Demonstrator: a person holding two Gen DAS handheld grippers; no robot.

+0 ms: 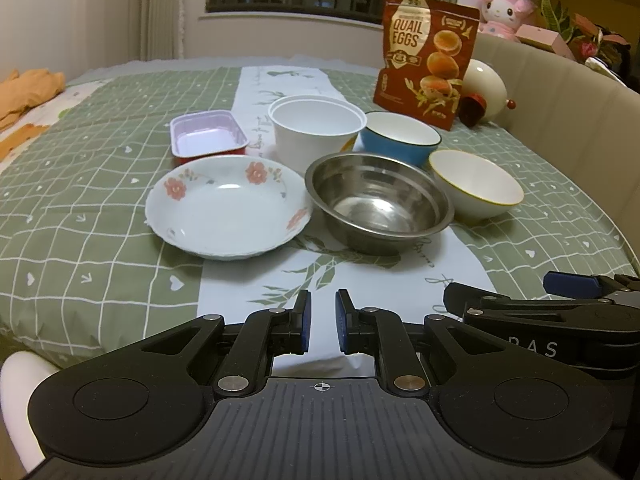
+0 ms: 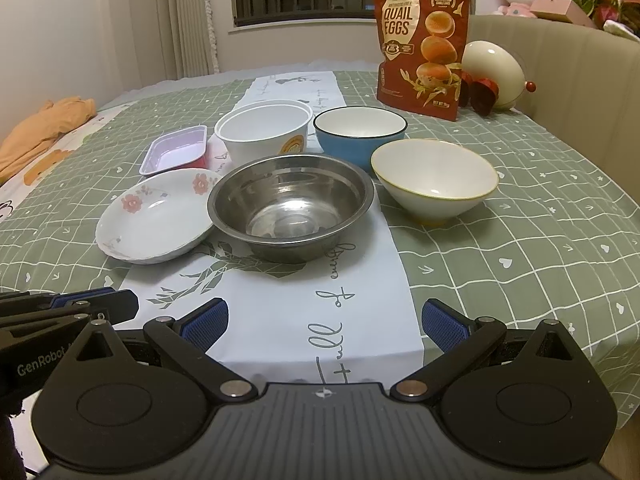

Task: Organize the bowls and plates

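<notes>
I see left gripper jaws together, empty | right gripper jaws wide apart, empty | both near table edge | floral plate left, steel bowl touching it, white bowl right | blue bowl, plastic tub, tray farther back

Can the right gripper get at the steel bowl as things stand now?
Probably yes. The right gripper is open, and only bare table runner lies between it and the steel bowl straight ahead.
</notes>
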